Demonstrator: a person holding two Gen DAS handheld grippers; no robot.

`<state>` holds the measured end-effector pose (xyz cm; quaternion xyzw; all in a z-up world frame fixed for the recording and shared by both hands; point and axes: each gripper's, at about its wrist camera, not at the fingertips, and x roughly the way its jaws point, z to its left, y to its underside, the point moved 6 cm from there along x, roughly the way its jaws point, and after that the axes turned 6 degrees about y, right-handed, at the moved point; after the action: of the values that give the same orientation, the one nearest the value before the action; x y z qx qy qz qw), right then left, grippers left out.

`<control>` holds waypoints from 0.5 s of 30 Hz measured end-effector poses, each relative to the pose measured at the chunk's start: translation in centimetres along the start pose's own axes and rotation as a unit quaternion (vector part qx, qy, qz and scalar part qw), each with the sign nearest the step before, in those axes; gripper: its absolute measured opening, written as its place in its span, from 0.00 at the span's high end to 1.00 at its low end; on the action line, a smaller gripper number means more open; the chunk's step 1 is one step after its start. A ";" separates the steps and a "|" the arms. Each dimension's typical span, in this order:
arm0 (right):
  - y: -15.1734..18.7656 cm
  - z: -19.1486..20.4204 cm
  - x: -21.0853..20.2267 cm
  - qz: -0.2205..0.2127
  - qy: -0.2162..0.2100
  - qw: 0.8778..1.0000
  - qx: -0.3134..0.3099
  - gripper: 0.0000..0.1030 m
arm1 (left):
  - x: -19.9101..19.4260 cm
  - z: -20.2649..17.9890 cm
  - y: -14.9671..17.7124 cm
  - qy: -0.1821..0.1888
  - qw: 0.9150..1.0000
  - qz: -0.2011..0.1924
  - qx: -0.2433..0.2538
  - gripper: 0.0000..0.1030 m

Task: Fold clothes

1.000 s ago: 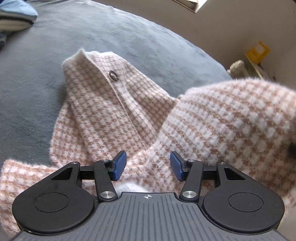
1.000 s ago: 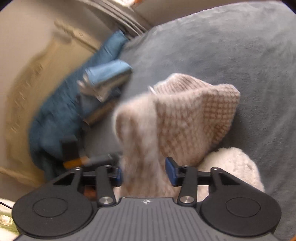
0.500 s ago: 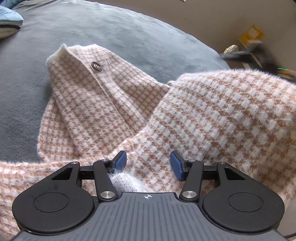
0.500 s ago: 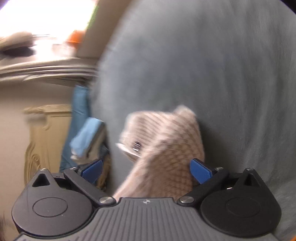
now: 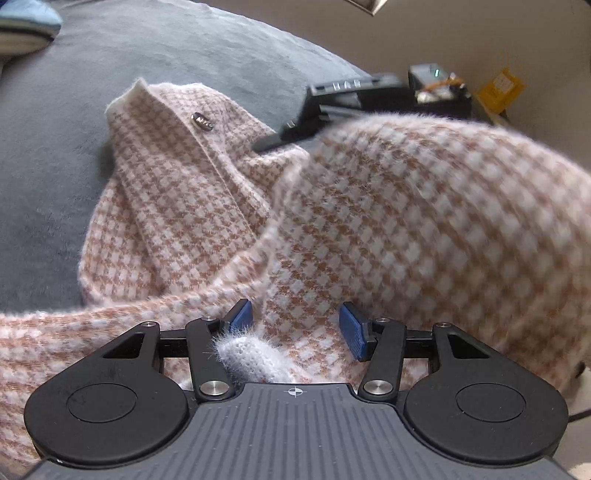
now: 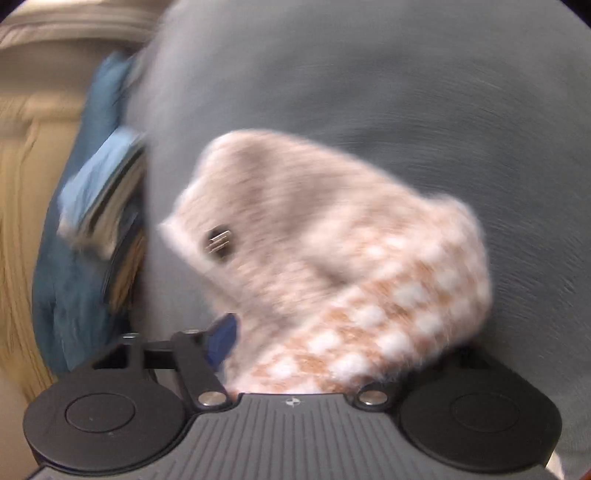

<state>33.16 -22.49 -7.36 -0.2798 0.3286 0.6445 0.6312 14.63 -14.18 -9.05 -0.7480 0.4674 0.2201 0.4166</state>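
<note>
A fluffy pink-and-white houndstooth cardigan [image 5: 192, 206] with a metal button [image 5: 202, 122] lies on a grey plush bed cover [image 5: 55, 147]. My left gripper [image 5: 295, 323] sits low over its near edge, blue pads closed on a thick bunch of the knit, with a white fuzzy hem by the left pad. The right gripper's black housing [image 5: 332, 99] shows beyond a raised fold. In the blurred right wrist view, my right gripper [image 6: 295, 343] has its jaws closing on a fold of the cardigan [image 6: 332, 258]. The knit hides its right finger, and the left pad [image 6: 223, 332] touches the fabric.
A stack of folded blue clothes [image 6: 99, 192] rests on a dark blue garment [image 6: 74, 295] at the bed's left edge, beside beige carved furniture [image 6: 22, 184]. A corner of that stack [image 5: 26, 22] shows in the left wrist view. A yellow object [image 5: 502, 88] stands by the far wall.
My right gripper opened wide, swung down toward the cardigan and closed again with knit between its jaws. It now shows behind the raised fold in the left wrist view. The left gripper barely shifted.
</note>
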 end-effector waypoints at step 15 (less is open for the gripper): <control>14.2 31.4 3.9 0.182 -0.162 0.882 -0.404 0.52 | -10.7 3.8 1.7 0.013 0.983 -0.155 -0.096 0.50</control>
<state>20.55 4.55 10.32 -0.3371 -0.0223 0.8613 0.3795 8.34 -5.90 -4.21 -0.8510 0.3276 0.1869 0.3654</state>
